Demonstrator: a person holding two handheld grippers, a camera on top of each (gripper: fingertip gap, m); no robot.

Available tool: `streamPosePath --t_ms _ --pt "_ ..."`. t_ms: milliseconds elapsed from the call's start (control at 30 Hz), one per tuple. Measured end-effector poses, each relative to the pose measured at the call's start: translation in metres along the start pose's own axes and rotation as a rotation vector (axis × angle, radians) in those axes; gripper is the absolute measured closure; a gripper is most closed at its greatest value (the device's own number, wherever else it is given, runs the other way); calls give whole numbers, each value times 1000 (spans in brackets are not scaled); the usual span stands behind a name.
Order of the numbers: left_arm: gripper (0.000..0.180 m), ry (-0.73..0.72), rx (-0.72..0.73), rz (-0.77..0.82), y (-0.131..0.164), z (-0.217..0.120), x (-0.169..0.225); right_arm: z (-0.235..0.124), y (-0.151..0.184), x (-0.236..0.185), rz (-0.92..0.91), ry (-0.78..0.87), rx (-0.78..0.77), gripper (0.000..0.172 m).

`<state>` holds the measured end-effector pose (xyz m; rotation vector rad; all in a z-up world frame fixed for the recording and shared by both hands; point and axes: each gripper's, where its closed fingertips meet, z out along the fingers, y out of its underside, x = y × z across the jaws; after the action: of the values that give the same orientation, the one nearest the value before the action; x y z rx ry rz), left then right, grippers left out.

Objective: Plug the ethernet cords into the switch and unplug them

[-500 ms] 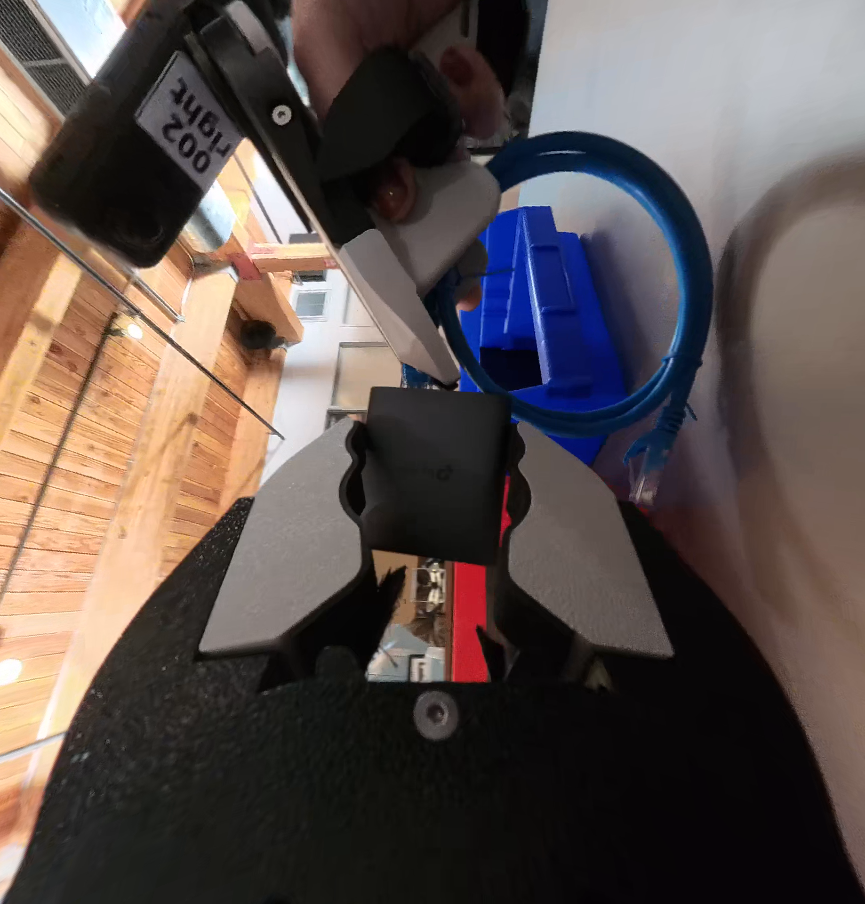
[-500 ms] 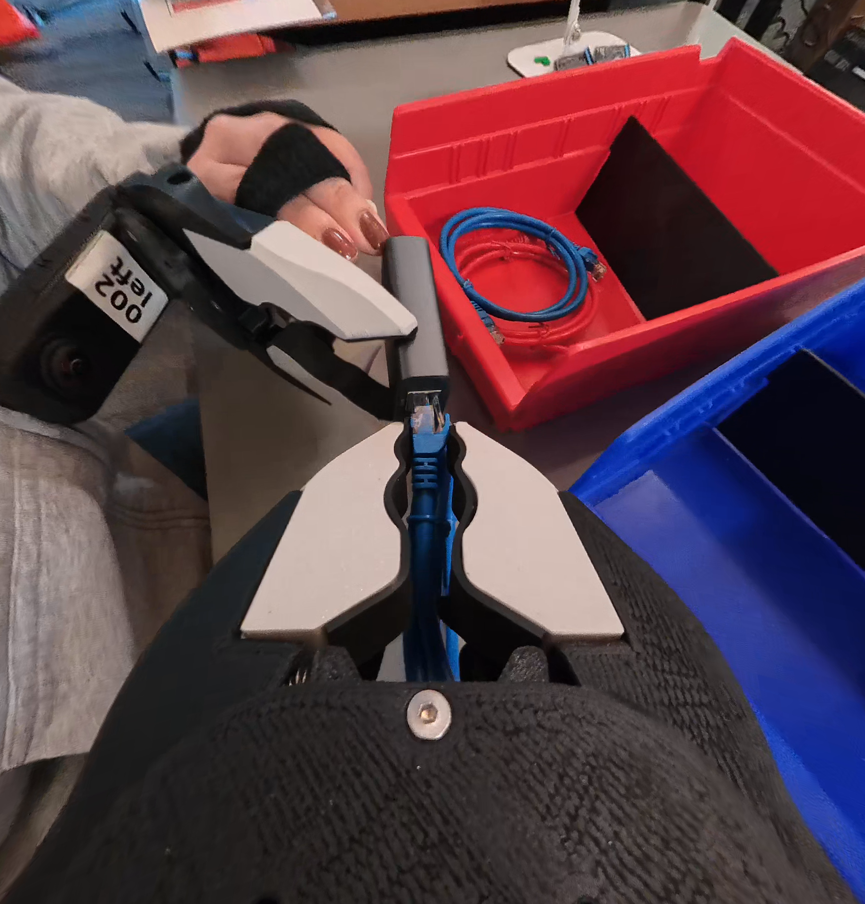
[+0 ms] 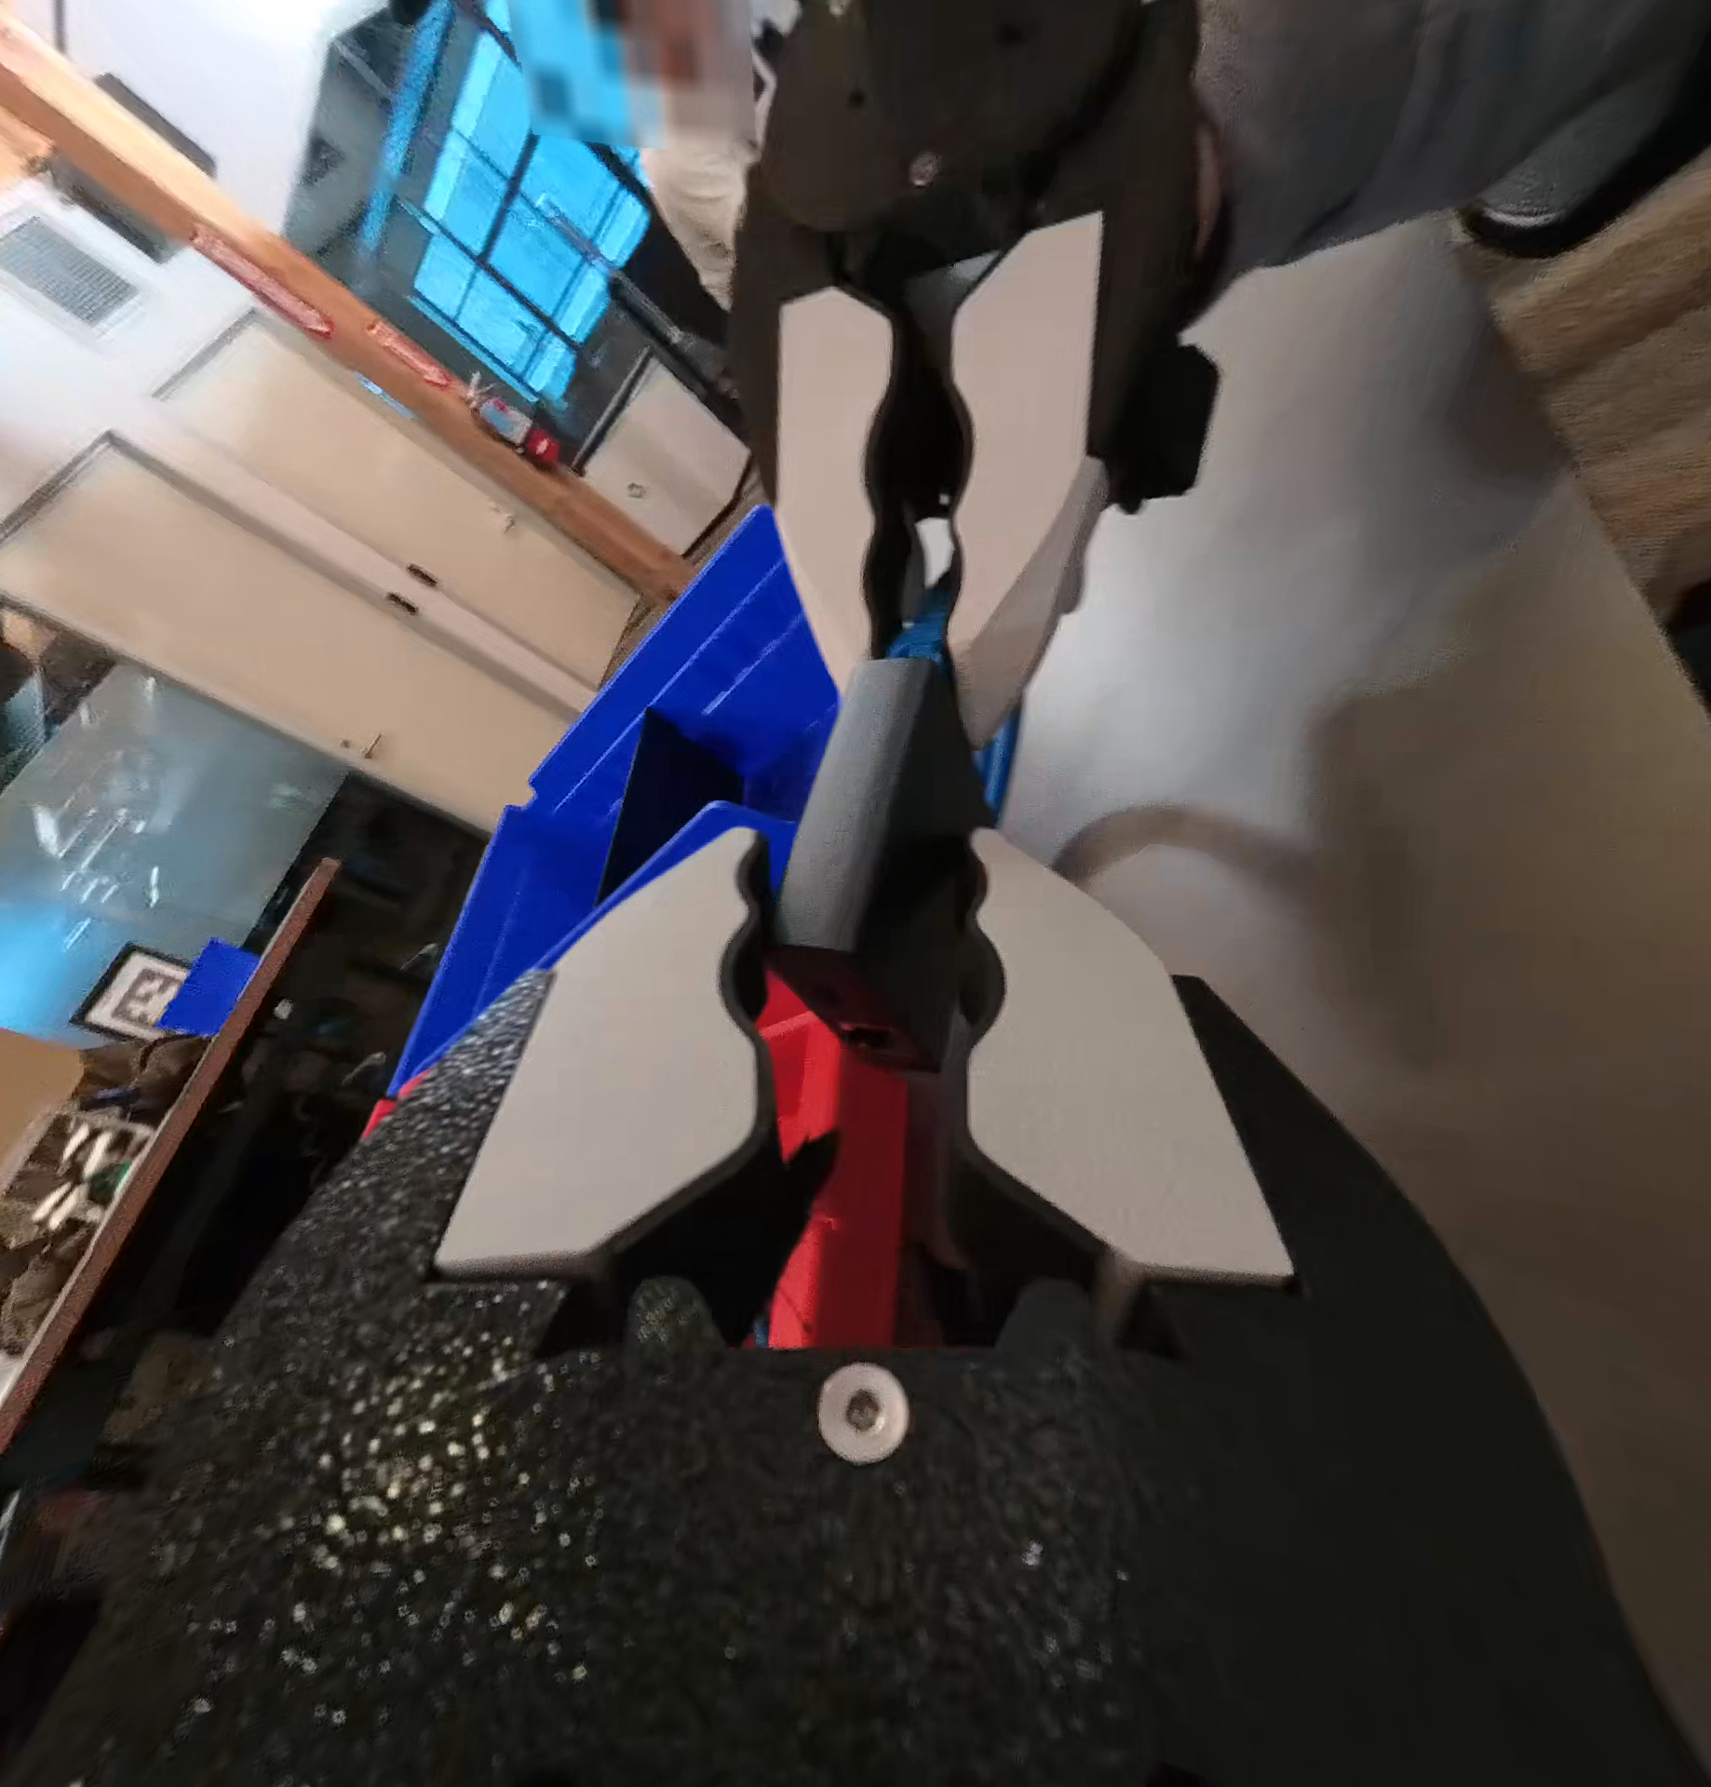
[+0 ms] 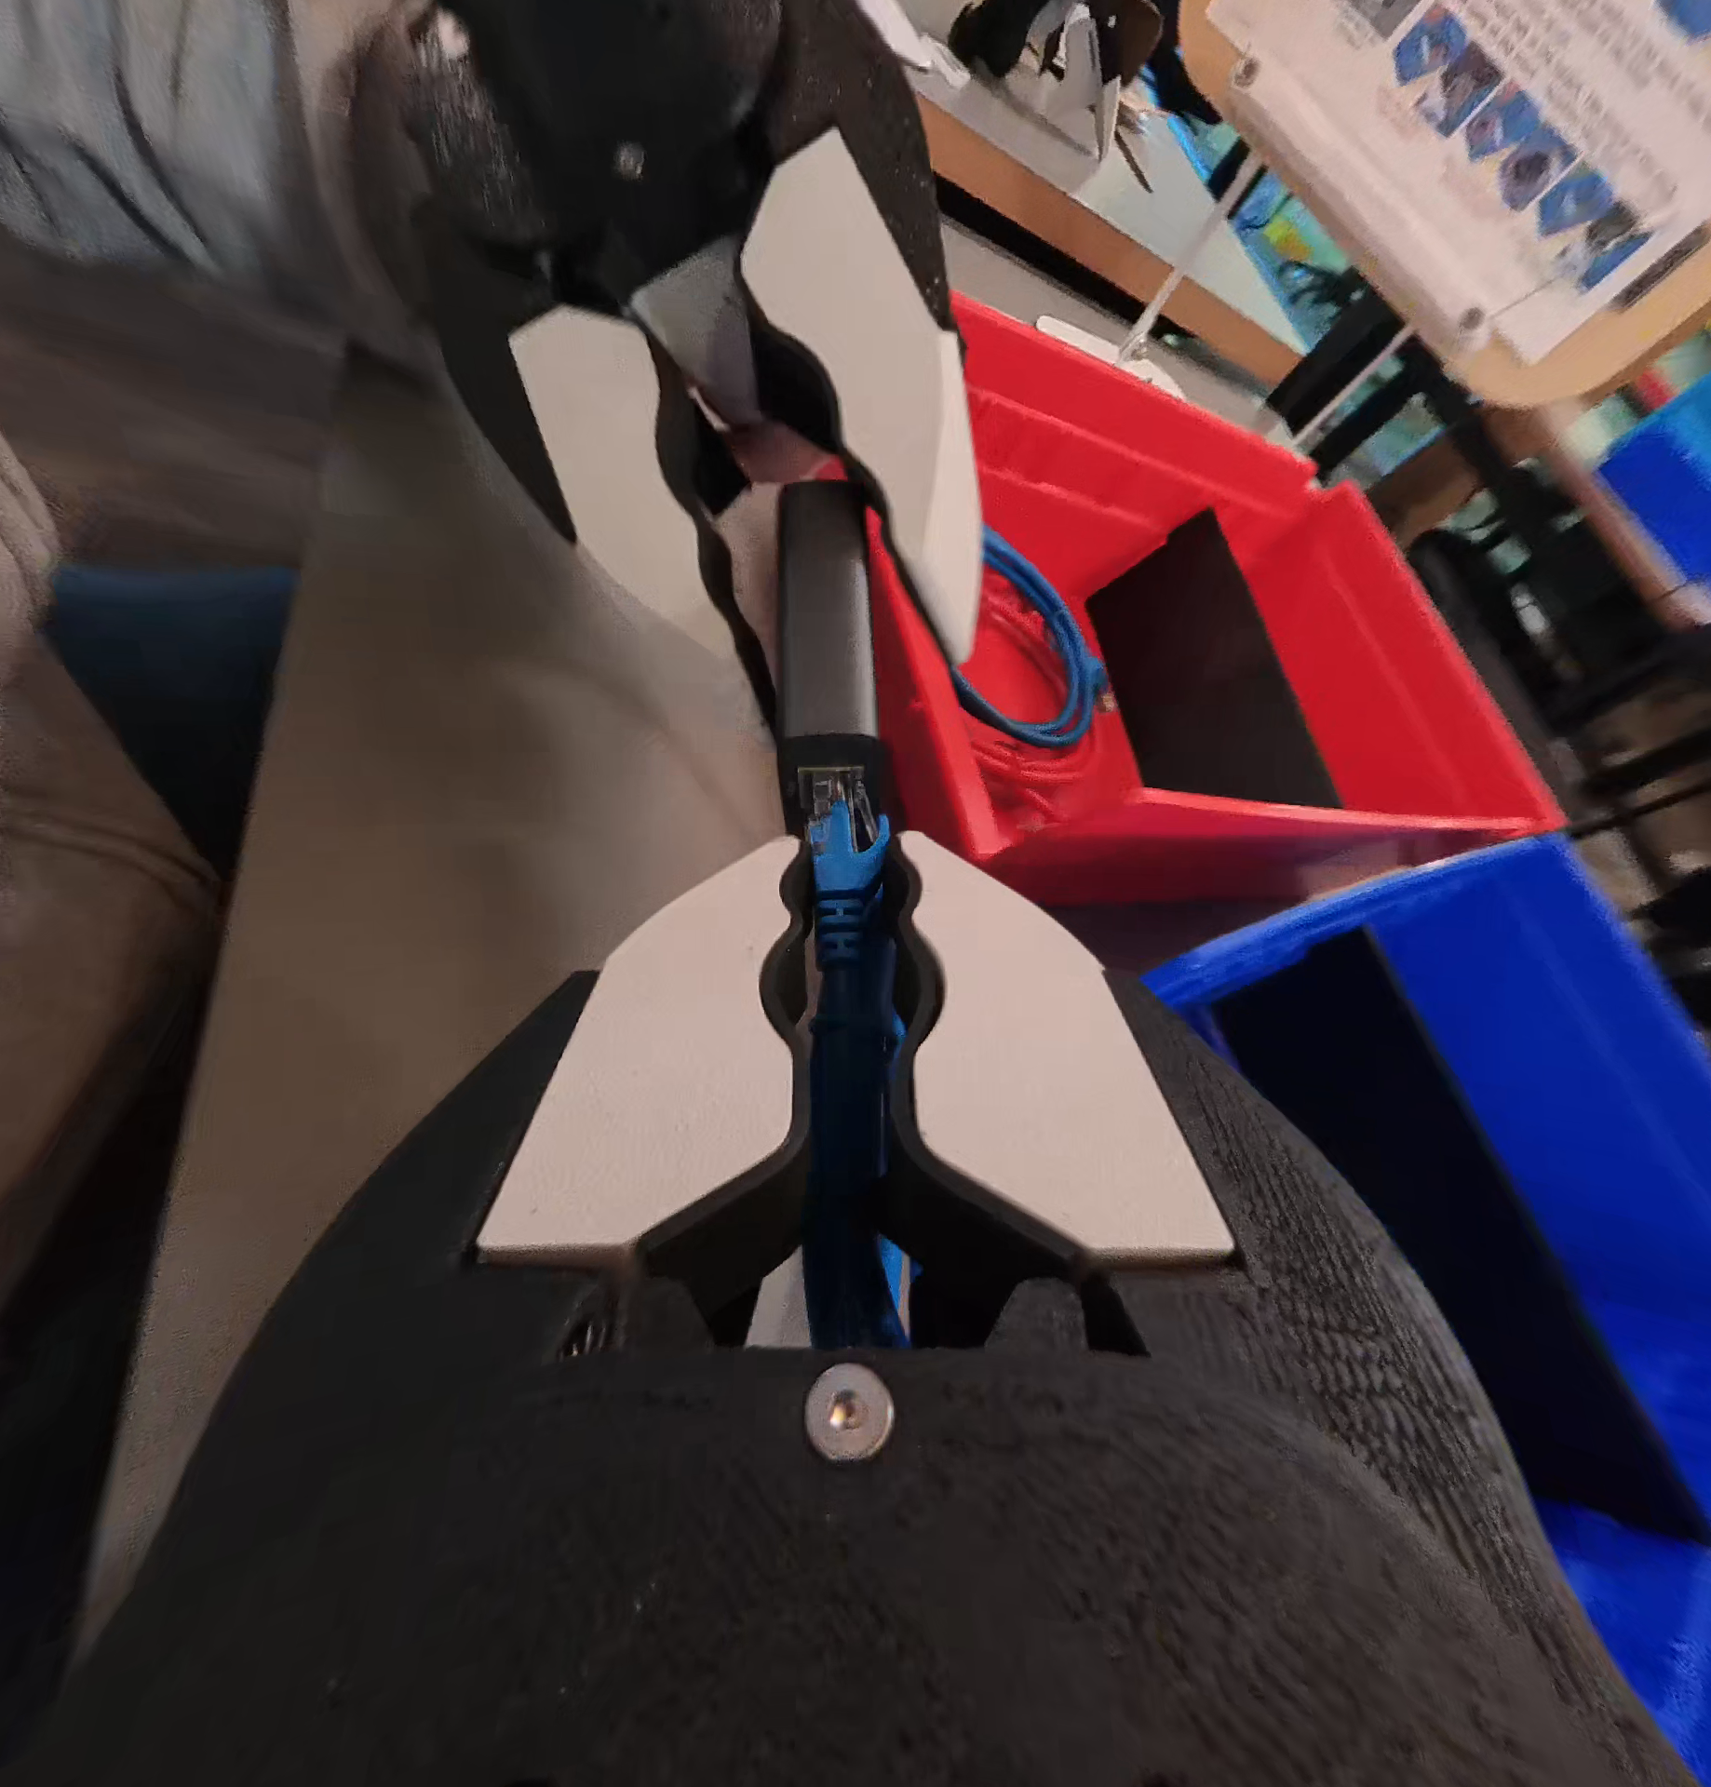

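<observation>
The left gripper [image 3: 866, 890] is clenched on the dark switch [image 4: 823, 619]. At six o'clock from the switch, the right gripper [image 4: 847, 861] pinches the blue cord [image 4: 844, 899], whose plug seems seated in its port, though blur hampers certainty. A red bin [image 4: 1219, 822] sits at three o'clock.

No legible text; poster [image 4: 1529, 145] print blurred.

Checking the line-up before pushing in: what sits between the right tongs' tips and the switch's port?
Only the cord's clear plug, sticking out of the right tongs into the switch port. Nothing else there, per the right wrist view.
</observation>
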<state>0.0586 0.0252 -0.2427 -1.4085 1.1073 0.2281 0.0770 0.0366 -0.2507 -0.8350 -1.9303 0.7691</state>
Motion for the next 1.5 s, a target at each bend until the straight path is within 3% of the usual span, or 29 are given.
streamPosePath --t_ms 67,233,700,833,1500 --pt "157 23 19 33 -5 -3 6 -3 -1 2 -91 40 -20 159" --pt "160 50 24 89 -9 -6 11 -6 -6 -4 -300 82 -63 159" --pt "160 110 74 121 -34 -11 18 -6 -6 -7 -444 96 -81 160" --pt "160 100 80 117 -39 -15 15 -10 -15 -9 -409 75 -17 159" --pt "160 96 148 -50 -25 -16 11 2 -15 -7 -339 21 14 159"
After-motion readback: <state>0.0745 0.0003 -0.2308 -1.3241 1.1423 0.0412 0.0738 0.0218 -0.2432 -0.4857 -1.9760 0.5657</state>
